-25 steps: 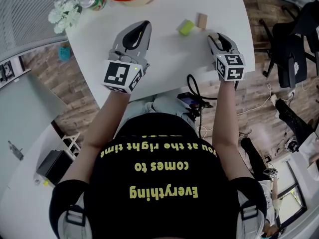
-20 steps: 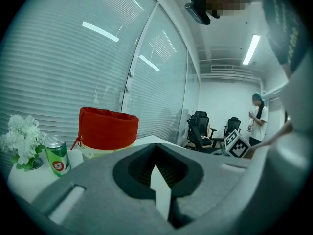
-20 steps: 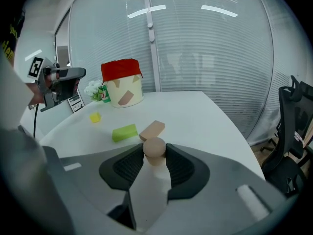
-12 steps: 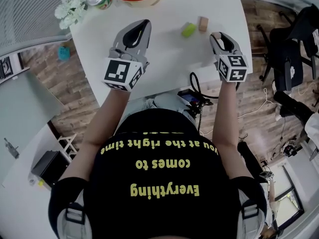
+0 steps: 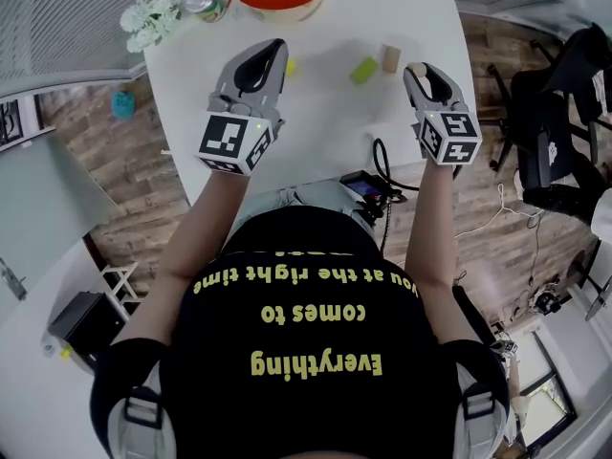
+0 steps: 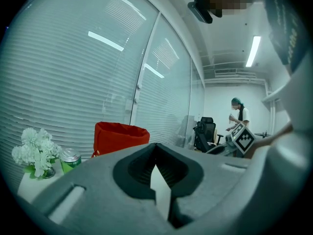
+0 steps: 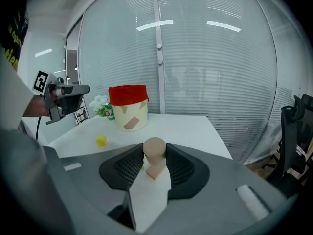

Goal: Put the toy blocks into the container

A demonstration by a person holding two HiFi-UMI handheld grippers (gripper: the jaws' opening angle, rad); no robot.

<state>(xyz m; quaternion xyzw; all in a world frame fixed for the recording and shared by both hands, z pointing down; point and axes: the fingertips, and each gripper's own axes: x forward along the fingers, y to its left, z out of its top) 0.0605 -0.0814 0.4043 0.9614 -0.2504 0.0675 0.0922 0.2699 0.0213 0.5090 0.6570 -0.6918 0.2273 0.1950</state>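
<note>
Jaws of your right gripper [image 7: 155, 155] clamp a round wooden block [image 7: 154, 148], plainest in its own view, your left gripper [image 6: 156, 148] stays out of it, closed on nothing, and bare table [image 7: 195, 126] lies open toward the container [image 7: 128, 109].

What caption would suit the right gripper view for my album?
Right gripper clamps a round tan block, red-rimmed container behind on white table.

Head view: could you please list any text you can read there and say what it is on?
"Everything comes to you at the right time": yellow print on the black shirt, upside down here.
Green can: label too small to read.
Marker cube: square pattern, no words.
</note>
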